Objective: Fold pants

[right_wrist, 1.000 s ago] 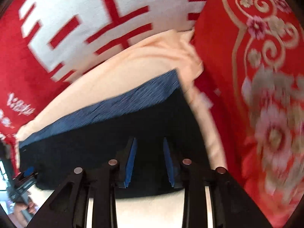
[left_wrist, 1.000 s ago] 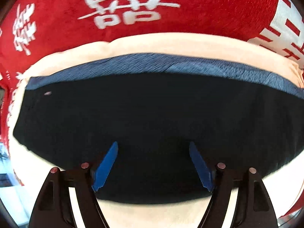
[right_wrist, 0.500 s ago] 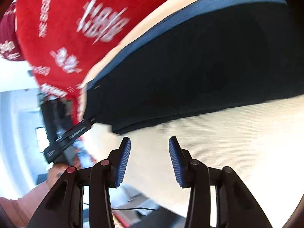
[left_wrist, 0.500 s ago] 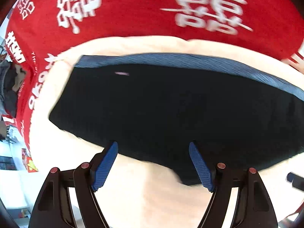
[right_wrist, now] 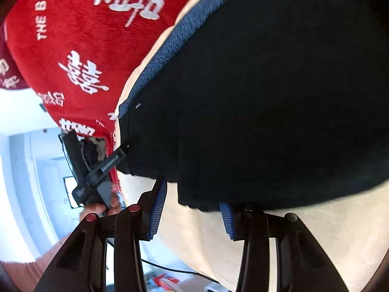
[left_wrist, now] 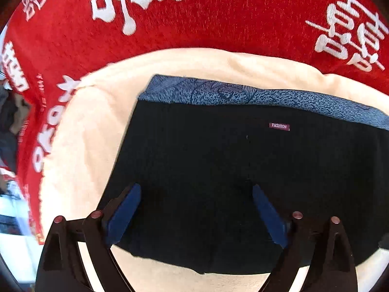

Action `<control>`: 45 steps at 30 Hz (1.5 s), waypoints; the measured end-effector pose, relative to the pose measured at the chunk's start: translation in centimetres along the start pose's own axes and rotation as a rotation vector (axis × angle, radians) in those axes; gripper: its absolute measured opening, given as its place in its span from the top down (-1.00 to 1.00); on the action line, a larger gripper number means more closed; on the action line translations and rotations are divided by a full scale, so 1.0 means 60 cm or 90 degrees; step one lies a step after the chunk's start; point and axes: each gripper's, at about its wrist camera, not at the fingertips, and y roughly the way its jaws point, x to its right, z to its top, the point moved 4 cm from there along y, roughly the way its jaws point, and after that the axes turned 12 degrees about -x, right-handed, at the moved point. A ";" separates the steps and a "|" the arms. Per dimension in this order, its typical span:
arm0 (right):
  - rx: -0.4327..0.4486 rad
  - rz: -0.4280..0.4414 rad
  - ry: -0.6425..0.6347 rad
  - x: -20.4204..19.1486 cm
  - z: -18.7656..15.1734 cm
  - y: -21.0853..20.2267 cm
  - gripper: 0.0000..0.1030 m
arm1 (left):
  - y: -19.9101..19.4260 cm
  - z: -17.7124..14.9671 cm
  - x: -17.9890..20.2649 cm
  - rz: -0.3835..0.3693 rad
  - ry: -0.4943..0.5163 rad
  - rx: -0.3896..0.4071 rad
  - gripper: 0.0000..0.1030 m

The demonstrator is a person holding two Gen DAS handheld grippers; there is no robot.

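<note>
Folded black pants (left_wrist: 218,170) lie flat on a cream cloth (left_wrist: 80,133) spread over a red blanket (left_wrist: 218,19) printed with white characters; a blue patterned band (left_wrist: 218,92) runs along their far edge, just above a small "FASHION" label (left_wrist: 279,126). The left claw (left_wrist: 195,209) hangs over the pants near their front edge, its jaws having just been opening and now spread wide, gripping nothing. The right claw (right_wrist: 192,209) sits at the pants' (right_wrist: 267,97) near hem, blue pads (right_wrist: 158,206) parted and empty, above the cream cloth (right_wrist: 279,243). In the right wrist view, the left claw (right_wrist: 97,170) reaches the garment's far corner, a hand (right_wrist: 102,206) holding it.
</note>
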 end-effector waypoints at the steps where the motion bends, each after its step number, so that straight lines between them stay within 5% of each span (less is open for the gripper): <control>1: -0.011 0.004 0.010 -0.005 0.008 0.009 0.29 | 0.000 0.001 -0.006 -0.010 0.000 -0.004 -0.83; 2: -0.022 0.006 0.001 -0.019 0.014 0.010 0.81 | 0.000 0.002 -0.013 -0.012 0.004 -0.005 -0.82; 6: 0.002 -0.031 -0.092 -0.068 -0.002 -0.022 0.82 | 0.011 -0.005 -0.054 -0.020 0.032 0.003 -0.78; 9: -0.046 -0.130 -0.065 -0.015 -0.024 0.009 0.83 | 0.016 -0.016 -0.057 -0.034 0.043 0.011 -0.78; 12: -0.055 -0.123 -0.037 0.002 -0.050 0.009 0.83 | 0.017 -0.026 -0.066 -0.047 0.028 0.007 -0.78; 15: -0.131 -0.199 -0.041 -0.009 -0.083 0.000 0.70 | 0.019 -0.031 -0.077 -0.058 0.019 0.005 -0.78; 17: -0.128 -0.206 -0.083 -0.048 -0.084 -0.026 0.55 | 0.018 -0.030 -0.077 -0.055 0.017 0.006 -0.78; 20: -0.082 -0.230 -0.210 -0.152 -0.025 -0.050 0.01 | 0.017 -0.035 -0.074 -0.055 0.008 0.018 -0.78; 23: -0.066 -0.247 -0.337 -0.265 0.071 -0.013 0.01 | 0.013 -0.047 -0.071 -0.075 -0.013 0.024 -0.78; 27: -0.137 -0.288 -0.432 -0.356 0.180 0.128 0.01 | 0.015 -0.052 -0.076 -0.088 -0.020 0.035 -0.78; 32: -0.209 -0.346 -0.501 -0.372 0.221 0.275 0.01 | 0.017 -0.061 -0.080 -0.114 -0.029 0.057 -0.78; 36: -0.233 -0.381 -0.505 -0.358 0.239 0.328 0.01 | 0.016 -0.065 -0.083 -0.124 -0.032 0.074 -0.78; 39: -0.260 -0.384 -0.483 -0.345 0.257 0.337 0.24 | 0.016 -0.068 -0.085 -0.134 -0.031 0.084 -0.78; 40: -0.267 -0.376 -0.478 -0.349 0.257 0.336 0.68 | 0.015 -0.068 -0.085 -0.135 -0.032 0.084 -0.78; 41: -0.272 -0.371 -0.476 -0.356 0.255 0.337 0.83 | 0.014 -0.069 -0.087 -0.136 -0.034 0.082 -0.78; 45: -0.279 -0.406 -0.500 -0.382 0.253 0.366 0.92 | 0.020 -0.067 -0.095 -0.136 -0.039 0.084 -0.78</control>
